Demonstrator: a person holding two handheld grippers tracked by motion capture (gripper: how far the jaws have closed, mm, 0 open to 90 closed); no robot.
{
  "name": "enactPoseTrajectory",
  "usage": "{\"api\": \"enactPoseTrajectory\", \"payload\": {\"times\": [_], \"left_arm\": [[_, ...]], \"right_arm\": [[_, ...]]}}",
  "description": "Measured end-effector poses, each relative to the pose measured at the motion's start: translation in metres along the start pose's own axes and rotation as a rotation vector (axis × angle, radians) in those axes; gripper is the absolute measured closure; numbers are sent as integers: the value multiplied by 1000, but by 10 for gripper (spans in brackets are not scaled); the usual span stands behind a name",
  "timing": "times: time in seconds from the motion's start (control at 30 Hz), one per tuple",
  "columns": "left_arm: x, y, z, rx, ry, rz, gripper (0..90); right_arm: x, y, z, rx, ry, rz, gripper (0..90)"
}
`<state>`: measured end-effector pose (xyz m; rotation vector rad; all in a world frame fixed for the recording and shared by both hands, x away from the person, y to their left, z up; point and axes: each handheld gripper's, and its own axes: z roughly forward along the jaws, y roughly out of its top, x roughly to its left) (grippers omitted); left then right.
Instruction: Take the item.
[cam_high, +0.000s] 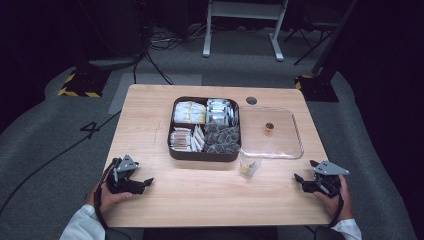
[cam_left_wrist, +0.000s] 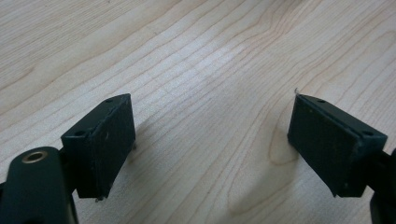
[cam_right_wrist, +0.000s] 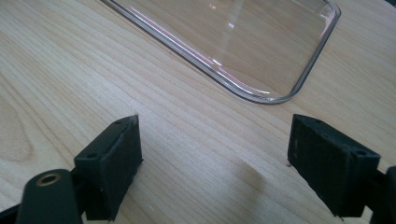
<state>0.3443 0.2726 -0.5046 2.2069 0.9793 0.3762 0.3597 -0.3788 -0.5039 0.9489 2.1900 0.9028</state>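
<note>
On the wooden table (cam_high: 210, 195) stands a dark compartment box (cam_high: 202, 156) with white and dark packets sorted in its sections. To its right lies a clear shallow tray (cam_high: 283, 142) with a small brown-gold object (cam_high: 269, 128) in it. A small clear cup (cam_high: 248, 167) with something yellow inside stands in front of the box and tray. My left gripper (cam_high: 146, 183) rests at the near left, open over bare wood (cam_left_wrist: 212, 112). My right gripper (cam_high: 305, 173) rests at the near right, open (cam_right_wrist: 215, 126), with the clear tray's corner (cam_right_wrist: 261, 99) just beyond its jaws.
A round hole (cam_high: 251, 100) is cut in the table near its far edge. Beyond the table, a grey floor carries cables (cam_high: 160, 45), a white frame's feet (cam_high: 277, 52) and yellow-black striped bases (cam_high: 80, 90). Bare wood lies between the two grippers.
</note>
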Motion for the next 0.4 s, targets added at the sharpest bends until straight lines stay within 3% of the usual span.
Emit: {"api": "enactPoseTrajectory", "payload": {"times": [0.4], "left_arm": [[0,0,0,0,0,0,153]], "right_arm": [[0,0,0,-1,3,0,179]]}}
